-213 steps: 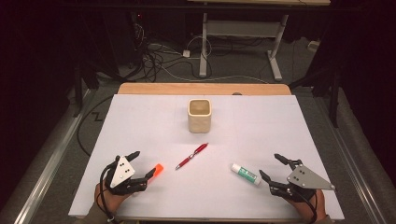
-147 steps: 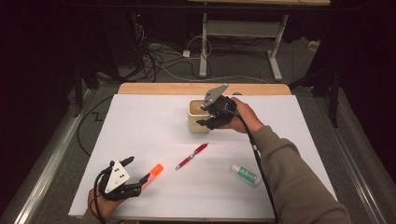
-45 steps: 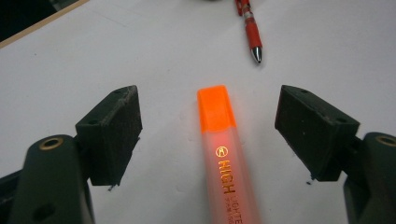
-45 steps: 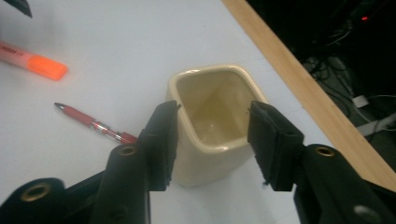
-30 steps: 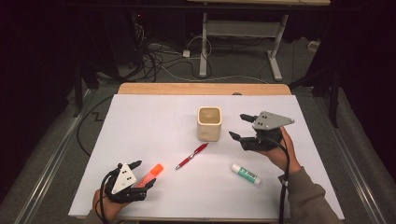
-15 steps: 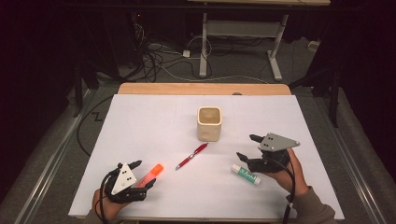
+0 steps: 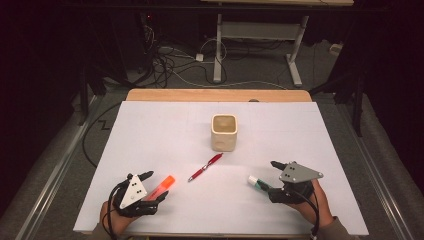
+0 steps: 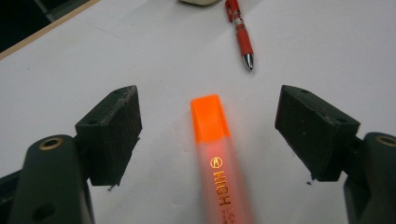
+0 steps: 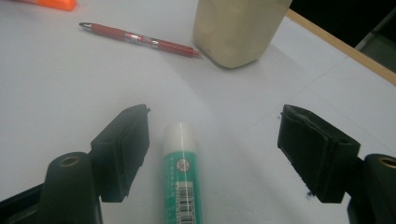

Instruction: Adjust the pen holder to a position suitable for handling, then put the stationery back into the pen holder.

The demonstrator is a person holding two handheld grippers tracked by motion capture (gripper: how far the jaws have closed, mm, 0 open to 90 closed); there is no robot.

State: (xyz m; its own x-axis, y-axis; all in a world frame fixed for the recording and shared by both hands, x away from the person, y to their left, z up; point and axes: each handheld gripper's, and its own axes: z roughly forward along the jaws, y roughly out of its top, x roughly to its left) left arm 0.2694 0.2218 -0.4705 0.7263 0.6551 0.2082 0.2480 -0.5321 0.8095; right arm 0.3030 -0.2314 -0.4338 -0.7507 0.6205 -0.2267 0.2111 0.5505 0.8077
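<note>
The right gripper (image 9: 214, 154) is sitting low over the table with its jaws spread wide, and the glue stick (image 9: 182, 175) is lying between them, closer to the jaw at the left of the right gripper view and not touching either one. In the high view that gripper (image 7: 272, 181) is resting near the table's front edge, the glue stick (image 7: 257, 182) poking out from between the jaws toward the middle. The stick is showing a green body with a white cap and a barcode label, lying flat.

The left gripper (image 8: 208, 135) is also gaping open, with an orange highlighter (image 8: 215, 154) lying loose midway between its jaws.

Farther out, a red pen (image 7: 205, 166) is lying flat on the white table (image 7: 150, 130), and a cream cup (image 7: 224, 132) is standing upright beyond it.
</note>
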